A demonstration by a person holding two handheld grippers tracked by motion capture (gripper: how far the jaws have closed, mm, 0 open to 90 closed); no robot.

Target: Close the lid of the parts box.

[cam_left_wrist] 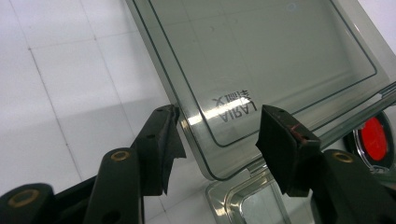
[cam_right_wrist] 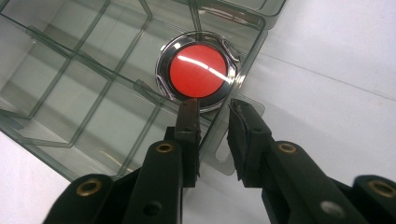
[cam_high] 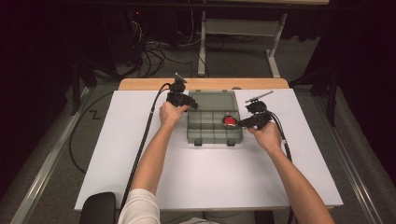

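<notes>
A smoky clear compartment box (cam_high: 208,136) lies mid-table with its lid (cam_high: 212,100) swung back. A red disc with a chrome rim (cam_high: 229,121) rests in a right-hand compartment. My left gripper (cam_high: 189,103) is at the lid's left side. In the left gripper view it (cam_left_wrist: 217,123) is open, with the corner of the lid (cam_left_wrist: 261,56) between the jaws and untouched, and the red disc (cam_left_wrist: 373,140) off to the right. My right gripper (cam_high: 240,122) is at the box's right wall. It (cam_right_wrist: 212,109) is narrowly open, tips just short of the red disc (cam_right_wrist: 198,71) over the box rim (cam_right_wrist: 70,93).
The box sits on a white sheet (cam_high: 210,172) over a wooden table whose edge (cam_high: 201,84) shows at the back. Cables (cam_high: 154,53) and a white table frame (cam_high: 238,28) are on the floor beyond. A black chair part (cam_high: 98,207) is at the near left corner.
</notes>
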